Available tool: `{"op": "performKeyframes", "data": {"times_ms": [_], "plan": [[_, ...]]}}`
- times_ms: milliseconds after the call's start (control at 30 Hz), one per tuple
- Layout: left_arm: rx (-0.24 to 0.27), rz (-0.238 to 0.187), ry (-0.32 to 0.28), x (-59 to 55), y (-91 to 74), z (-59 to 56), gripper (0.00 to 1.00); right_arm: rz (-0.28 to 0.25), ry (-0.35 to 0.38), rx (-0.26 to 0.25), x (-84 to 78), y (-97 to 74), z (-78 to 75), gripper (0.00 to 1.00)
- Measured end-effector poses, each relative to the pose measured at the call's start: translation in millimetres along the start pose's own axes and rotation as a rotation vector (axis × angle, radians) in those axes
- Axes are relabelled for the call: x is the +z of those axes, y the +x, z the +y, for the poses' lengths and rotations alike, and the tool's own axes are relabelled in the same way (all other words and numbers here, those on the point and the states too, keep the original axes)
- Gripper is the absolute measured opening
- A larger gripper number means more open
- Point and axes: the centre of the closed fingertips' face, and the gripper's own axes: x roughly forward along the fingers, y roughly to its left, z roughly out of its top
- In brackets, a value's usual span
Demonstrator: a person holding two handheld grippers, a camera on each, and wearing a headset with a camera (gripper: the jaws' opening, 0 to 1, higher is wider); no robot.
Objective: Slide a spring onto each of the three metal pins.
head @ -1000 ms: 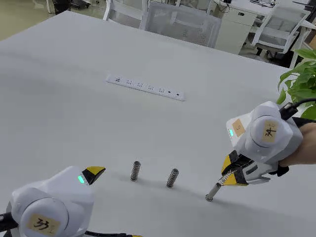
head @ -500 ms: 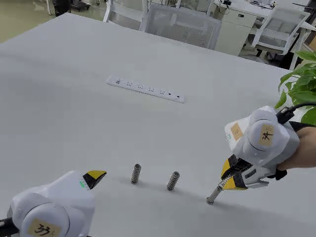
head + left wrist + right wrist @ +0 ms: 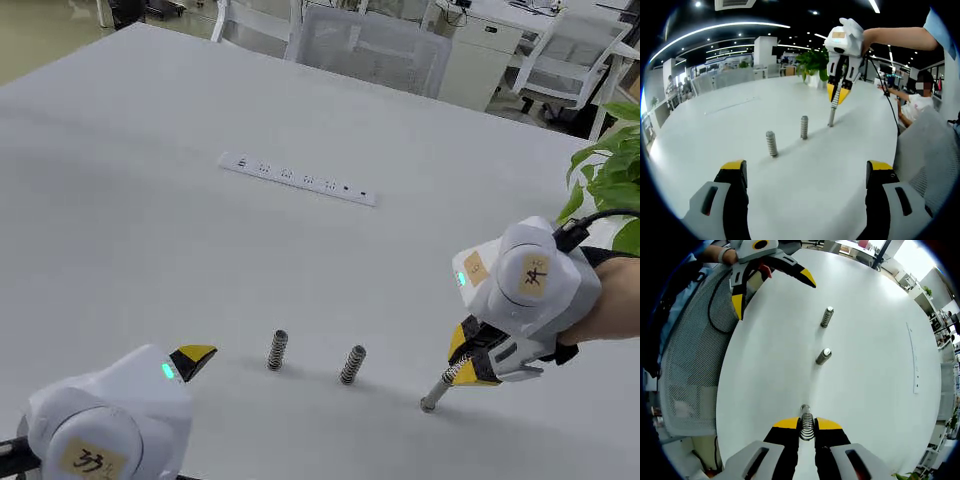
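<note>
White table (image 3: pixel 200 150) carries two sprung pins (image 3: pixel 277 350) near its front edge; the right gripper (image 3: pixel 470 365) pinches a spring (image 3: pixel 807 426) atop the third pin (image 3: pixel 433 393). Keep it aligned and ease it down. Left gripper (image 3: pixel 806 167) gapes empty.

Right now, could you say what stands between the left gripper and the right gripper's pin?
The first sprung pin and the second sprung pin, in the head view.
</note>
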Motion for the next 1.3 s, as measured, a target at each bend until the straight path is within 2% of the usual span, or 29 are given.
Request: {"op": "performKeyframes", "data": {"times_ms": [667,1300], "plan": [[0.003,0.003,-0.013,-2.0,-0.5,3.3,0.98,0.028,0.004,0.034,-1.1,30.1,-0.9,0.08],[0.0,0.006,-0.014,-3.1,-0.3,3.6,0.97,0.025,0.028,0.024,-4.8,52.3,-1.0,0.08]]}}
